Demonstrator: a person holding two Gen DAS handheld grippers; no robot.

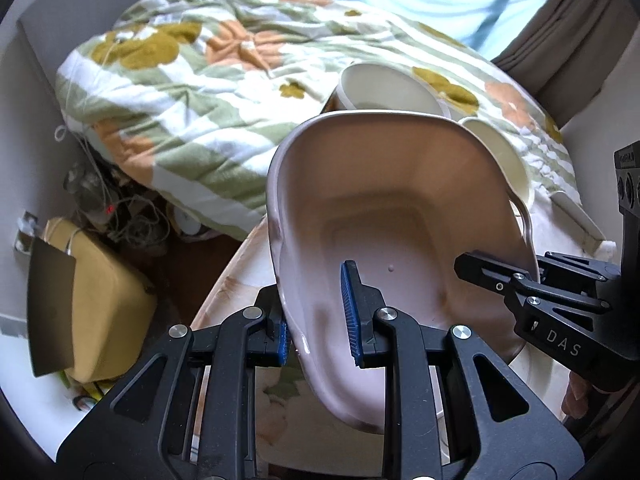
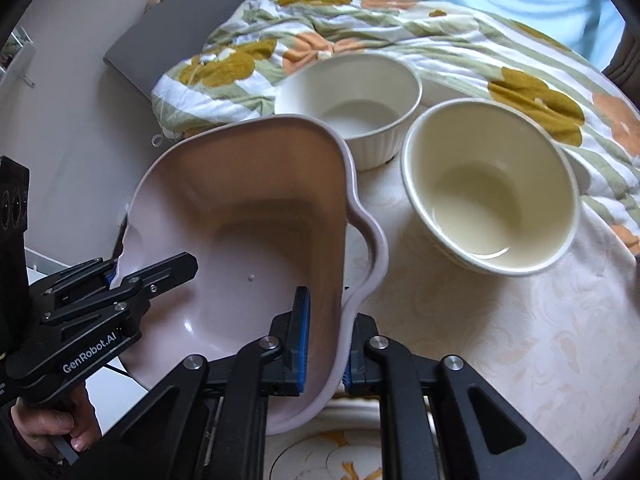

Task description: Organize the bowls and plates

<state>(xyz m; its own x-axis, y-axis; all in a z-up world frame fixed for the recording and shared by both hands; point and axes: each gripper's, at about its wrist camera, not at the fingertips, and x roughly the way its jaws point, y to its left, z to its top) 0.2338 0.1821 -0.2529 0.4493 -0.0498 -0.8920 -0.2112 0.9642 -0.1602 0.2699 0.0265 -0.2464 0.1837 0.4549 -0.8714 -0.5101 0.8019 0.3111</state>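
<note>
A pink square dish with handles (image 1: 400,208) (image 2: 248,216) is held in the air, tilted, by both grippers. My left gripper (image 1: 320,316) is shut on its left wall; it shows in the right wrist view (image 2: 120,272) at the dish's left rim. My right gripper (image 2: 324,344) is shut on the dish's right wall; it shows in the left wrist view (image 1: 500,276). A white ribbed bowl (image 2: 352,100) (image 1: 384,88) and a cream bowl (image 2: 492,184) (image 1: 500,156) stand on the round table (image 2: 520,340) beyond the dish.
A flowered quilt (image 1: 200,92) (image 2: 400,28) lies on the bed behind the table. A yellow cushion (image 1: 104,300) and tangled cables (image 1: 132,216) lie on the floor to the left. A patterned plate rim (image 2: 360,456) shows under the right gripper.
</note>
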